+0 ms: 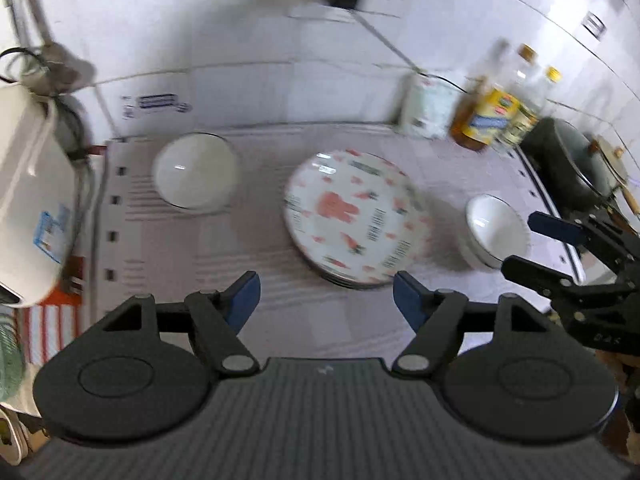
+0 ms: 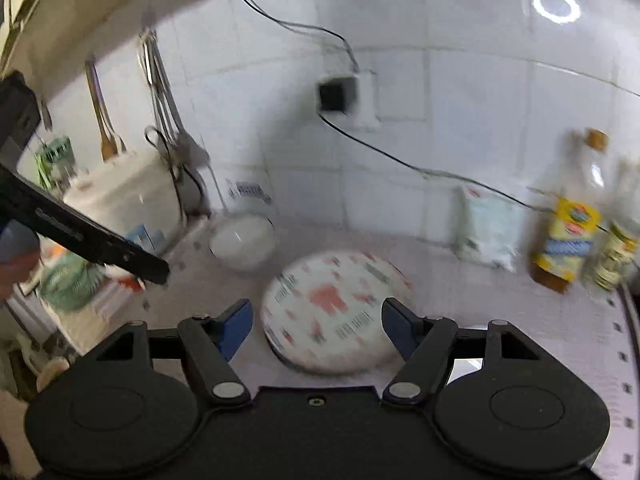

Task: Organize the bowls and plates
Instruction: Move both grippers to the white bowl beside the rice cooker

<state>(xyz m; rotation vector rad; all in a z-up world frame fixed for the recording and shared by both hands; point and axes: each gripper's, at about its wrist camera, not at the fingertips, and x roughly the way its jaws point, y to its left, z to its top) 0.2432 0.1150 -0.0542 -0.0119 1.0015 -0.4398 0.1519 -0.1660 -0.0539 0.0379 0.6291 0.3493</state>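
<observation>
Plates (image 1: 352, 216) with a red print sit stacked at the centre of the counter (image 1: 256, 304); motion blur smears the pattern and we cannot count the stack beneath. From them, one white bowl (image 1: 195, 174) lies toward ten o'clock, and stacked bowls (image 1: 496, 230) toward three o'clock, their near edge hidden behind the right gripper (image 1: 532, 240). Our left gripper (image 1: 326, 300) hangs open, holding nothing. The right gripper is spread and empty too. Bottles (image 1: 486, 114) blur at one o'clock.
</observation>
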